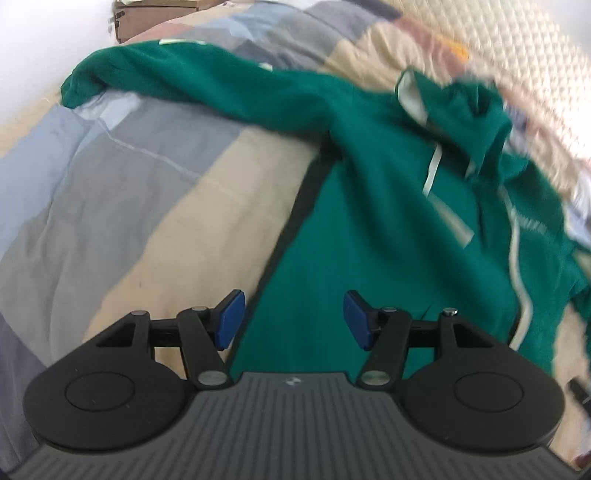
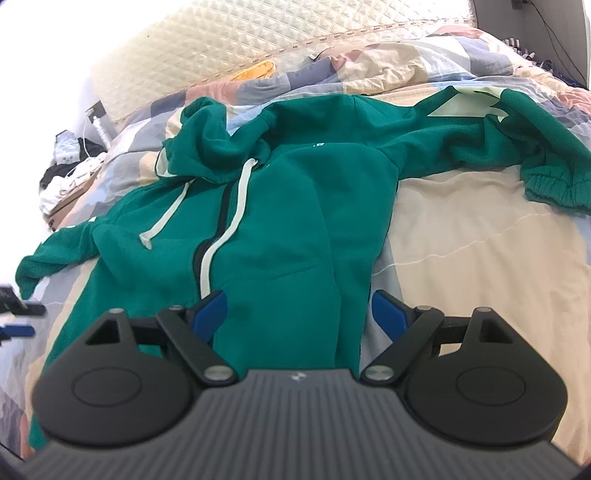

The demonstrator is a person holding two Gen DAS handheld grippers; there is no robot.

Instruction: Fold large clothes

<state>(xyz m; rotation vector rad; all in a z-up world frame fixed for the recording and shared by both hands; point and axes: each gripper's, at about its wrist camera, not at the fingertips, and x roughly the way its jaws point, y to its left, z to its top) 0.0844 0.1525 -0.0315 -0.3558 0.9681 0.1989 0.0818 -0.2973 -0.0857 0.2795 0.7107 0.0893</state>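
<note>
A green zip hoodie [image 2: 295, 206] with white drawstrings lies face up on the bed, sleeves spread to both sides, hood bunched at the far end. It also shows in the left wrist view [image 1: 388, 192], blurred. My left gripper [image 1: 293, 321] is open and empty over the hoodie's left lower edge. My right gripper [image 2: 299, 314] is open and empty over the hoodie's right lower side. The tip of the left gripper [image 2: 18, 317] shows at the left edge of the right wrist view.
The bed has a patchwork quilt [image 1: 110, 177] in beige, grey and blue. A quilted cream headboard [image 2: 258, 37] stands behind. A cardboard box [image 1: 155, 14] sits off the far left corner. Clutter and cables [image 2: 70, 162] lie beside the bed.
</note>
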